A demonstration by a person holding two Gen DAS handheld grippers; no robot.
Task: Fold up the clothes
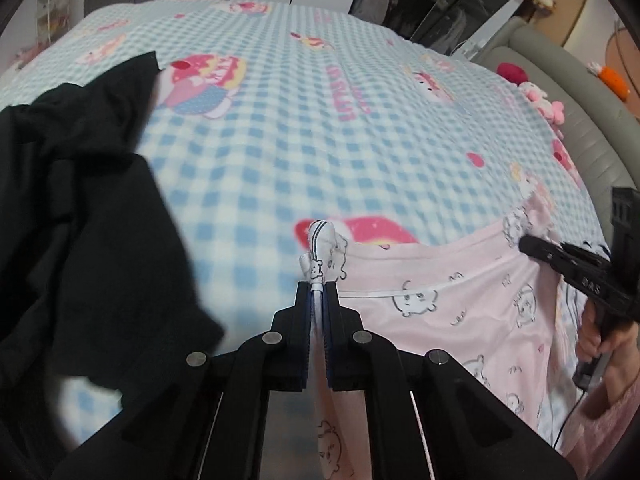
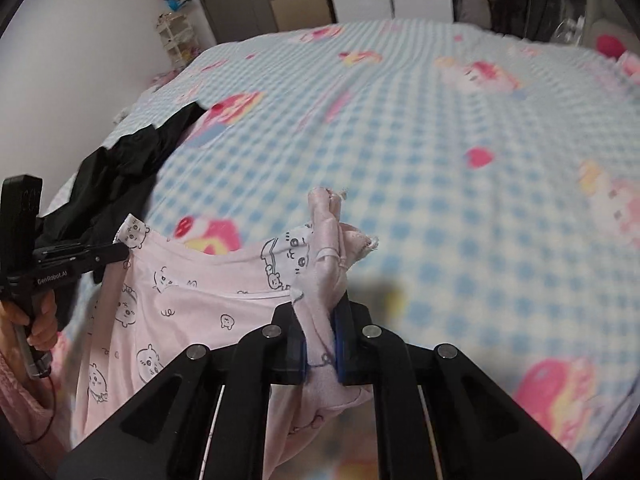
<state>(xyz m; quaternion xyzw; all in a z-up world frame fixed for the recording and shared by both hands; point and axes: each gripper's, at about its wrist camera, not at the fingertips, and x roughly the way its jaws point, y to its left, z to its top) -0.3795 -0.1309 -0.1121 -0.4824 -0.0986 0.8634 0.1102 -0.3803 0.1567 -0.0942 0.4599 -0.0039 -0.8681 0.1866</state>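
A pale pink garment (image 1: 448,320) printed with small cartoon bears hangs stretched between my two grippers above the bed. My left gripper (image 1: 317,292) is shut on one top corner, with a white trimmed edge poking out past its tips. In the right wrist view my right gripper (image 2: 322,312) is shut on a bunched fold of the same pink garment (image 2: 192,304) at the other corner. Each gripper shows in the other's view: the right one (image 1: 528,246) at the far right, the left one (image 2: 120,254) at the far left, each in a person's hand.
A blue-and-white checked bedspread (image 1: 304,152) with pink cartoon prints covers the bed. A black garment (image 1: 80,200) lies crumpled on the bed's left side. Plush toys (image 1: 540,98) sit by the grey padded bed frame (image 1: 592,128). A white shelf unit (image 2: 176,38) stands by the wall.
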